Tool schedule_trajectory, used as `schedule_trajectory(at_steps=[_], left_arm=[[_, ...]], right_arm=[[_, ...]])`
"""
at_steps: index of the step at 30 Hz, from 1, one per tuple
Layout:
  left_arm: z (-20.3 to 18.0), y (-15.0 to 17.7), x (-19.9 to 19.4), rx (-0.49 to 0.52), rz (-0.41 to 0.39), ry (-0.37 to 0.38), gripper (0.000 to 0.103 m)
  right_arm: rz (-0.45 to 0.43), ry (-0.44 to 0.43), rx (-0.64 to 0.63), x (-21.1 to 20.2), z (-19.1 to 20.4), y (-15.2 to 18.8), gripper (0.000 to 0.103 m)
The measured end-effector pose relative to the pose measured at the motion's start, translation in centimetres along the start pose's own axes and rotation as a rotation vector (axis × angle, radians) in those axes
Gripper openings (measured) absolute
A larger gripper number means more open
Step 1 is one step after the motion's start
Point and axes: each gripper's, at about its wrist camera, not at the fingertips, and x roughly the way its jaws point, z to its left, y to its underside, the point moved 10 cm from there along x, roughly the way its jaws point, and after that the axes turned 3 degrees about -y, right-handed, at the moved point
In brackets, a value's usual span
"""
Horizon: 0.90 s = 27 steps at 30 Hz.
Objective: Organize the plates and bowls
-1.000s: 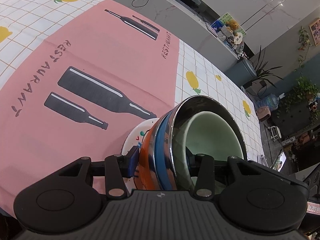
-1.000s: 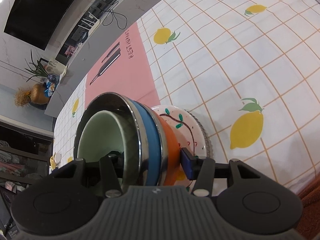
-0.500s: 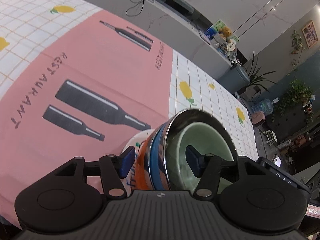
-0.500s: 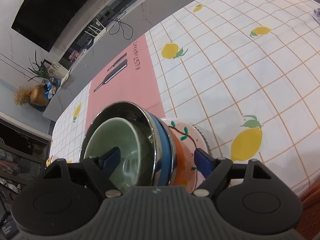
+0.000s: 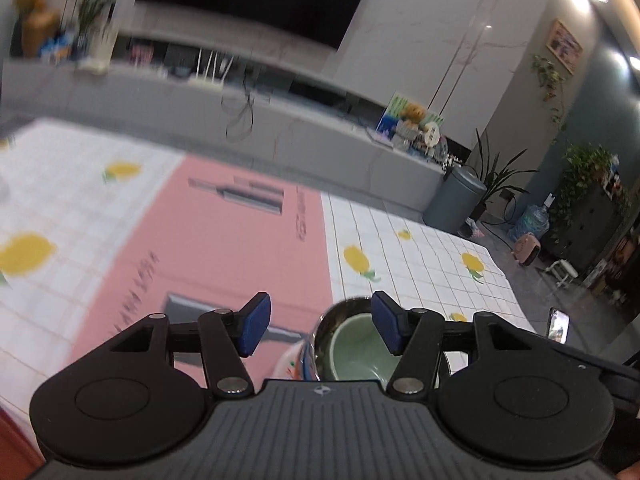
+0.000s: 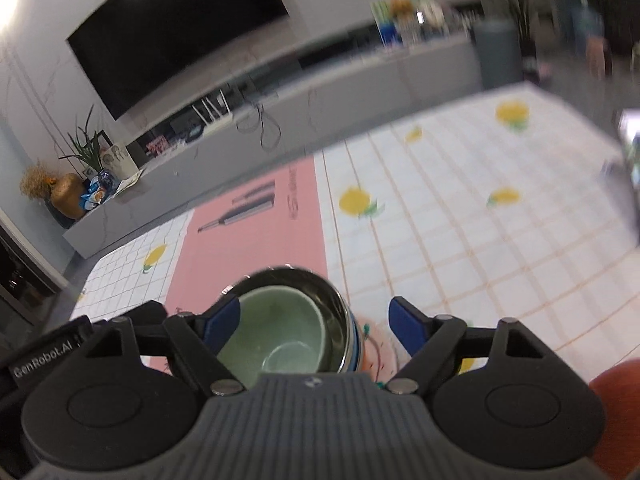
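Living room: television, houseplants.

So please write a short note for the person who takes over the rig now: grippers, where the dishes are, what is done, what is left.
Left gripper: open, holds nothing, above the stack.
Right gripper: open, holds nothing, above the stack.
Dishes: pale green ceramic bowl sits inside the shiny steel bowl, over a blue bowl and a white painted plate, on the pink mat at its border with the lemon tablecloth.
Done: the visible dishes are nested in one stack.
Left: no other dishes show; look over the table outside these views.
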Motion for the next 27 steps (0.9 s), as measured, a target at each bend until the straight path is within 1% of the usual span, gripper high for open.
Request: schedule_trajectory(at_steps=[6,10,12,13,17,19,22,23,24,27], left_arm=[[-1.4,-0.9,-4.2,0.153,-0.134,-0.051,0.067],[-2.3,-0.9,-6.4,0.217,-0.185,-0.062,0.068],[-2.7,-0.8,-7.4,0.252,-0.214,-0.079,0.070],[-2.8,-0.7,-8.0,0.275,-0.235,-0.095,0.071],[-3.1,0.2,-9.8,0.397,-0.322,-0.203,0.075],[-3.1,0.9,-10.2,0.406,-0.324,-0.225,0.078],[-2.7,1.9,-10.3,0.376,-0.313,-0.216,0.079],[-2.4,2.2,-10.1,0.359,-0.306,-0.216,0.081],[-2.3,2.7,-9.8,0.344,-0.294,-0.214,0.083],[-1.6,4.2,-8.9,0.358,-0.239,-0.226,0.084]], right_arm=[[-0.111,0.034,-0.096,-4.6,1.4,-0.6,0.083],[-0.167,0.040,-0.144,-7.3,2.2,-0.4,0.085],[-0.195,0.041,-0.171,-8.7,2.5,-0.1,0.086],[-0.213,0.041,-0.180,-9.4,2.7,0.1,0.087],[-0.285,0.052,-0.209,-11.9,3.0,1.2,0.090],[-0.303,0.060,-0.224,-12.6,3.1,2.1,0.091],[-0.301,0.076,-0.253,-12.9,3.1,3.9,0.092],[-0.296,0.086,-0.265,-12.9,3.1,4.5,0.092],[-0.290,0.094,-0.278,-12.8,3.1,5.0,0.093],[-0.262,0.103,-0.303,-12.4,3.0,6.5,0.093]])
